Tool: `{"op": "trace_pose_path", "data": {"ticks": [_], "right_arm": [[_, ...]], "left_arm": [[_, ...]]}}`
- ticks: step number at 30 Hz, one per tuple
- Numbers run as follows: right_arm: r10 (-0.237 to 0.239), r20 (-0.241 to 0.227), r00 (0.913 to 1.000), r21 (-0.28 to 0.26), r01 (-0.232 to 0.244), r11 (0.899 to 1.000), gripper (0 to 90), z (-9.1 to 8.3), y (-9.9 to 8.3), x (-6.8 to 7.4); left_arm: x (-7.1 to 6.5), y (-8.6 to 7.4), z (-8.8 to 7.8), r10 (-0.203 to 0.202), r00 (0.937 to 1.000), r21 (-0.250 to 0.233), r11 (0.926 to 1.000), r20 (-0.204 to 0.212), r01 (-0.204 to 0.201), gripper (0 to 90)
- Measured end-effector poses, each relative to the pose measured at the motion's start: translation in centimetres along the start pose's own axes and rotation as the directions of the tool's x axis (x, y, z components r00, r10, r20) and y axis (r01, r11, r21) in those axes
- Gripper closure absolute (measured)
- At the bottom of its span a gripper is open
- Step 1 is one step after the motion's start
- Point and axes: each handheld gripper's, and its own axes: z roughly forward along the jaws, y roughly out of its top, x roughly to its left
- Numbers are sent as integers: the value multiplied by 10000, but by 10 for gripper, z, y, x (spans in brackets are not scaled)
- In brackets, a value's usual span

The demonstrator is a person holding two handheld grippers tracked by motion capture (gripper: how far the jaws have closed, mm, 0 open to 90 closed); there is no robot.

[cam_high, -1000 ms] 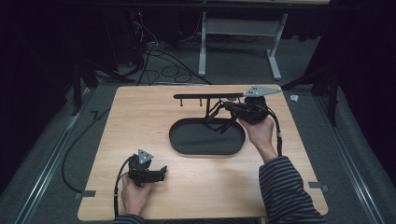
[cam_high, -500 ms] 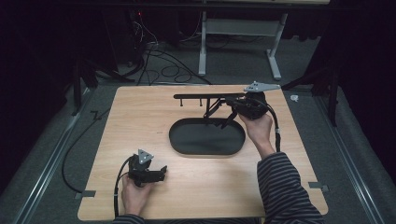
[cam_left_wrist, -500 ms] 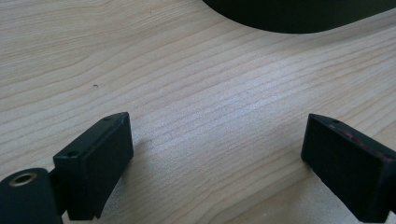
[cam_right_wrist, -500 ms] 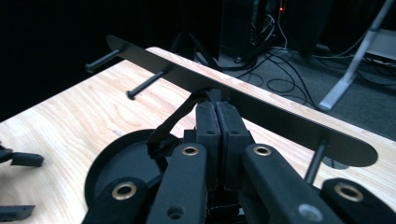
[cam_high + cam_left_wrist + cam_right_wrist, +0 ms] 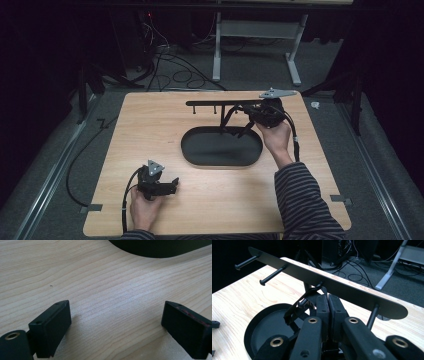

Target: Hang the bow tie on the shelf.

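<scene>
A dark room with grey carpet surrounds the pale wood tabletop [image 5: 150,130]. At its far middle stands a black rack [image 5: 332,287] over its oval base tray [image 5: 220,150]. The right gripper [image 5: 328,305] has its fingers together beneath the rack's bar; the left gripper [image 5: 115,322] rests with fingers apart near the front edge. No writing is legible.

Wooden table [image 5: 150,130]: black oval tray [image 5: 200,150], left gripper [image 5: 174,185] resting.
</scene>
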Motion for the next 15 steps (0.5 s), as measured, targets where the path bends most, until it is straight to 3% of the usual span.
{"op": "trace_pose_path", "data": {"ticks": [15], "right_arm": [[240, 18, 9997, -21, -240, 9997, 802, -2, -7, -1]], "left_arm": [[0, 0, 0, 4, 10000, 3, 10000, -1, -4, 93]]}}
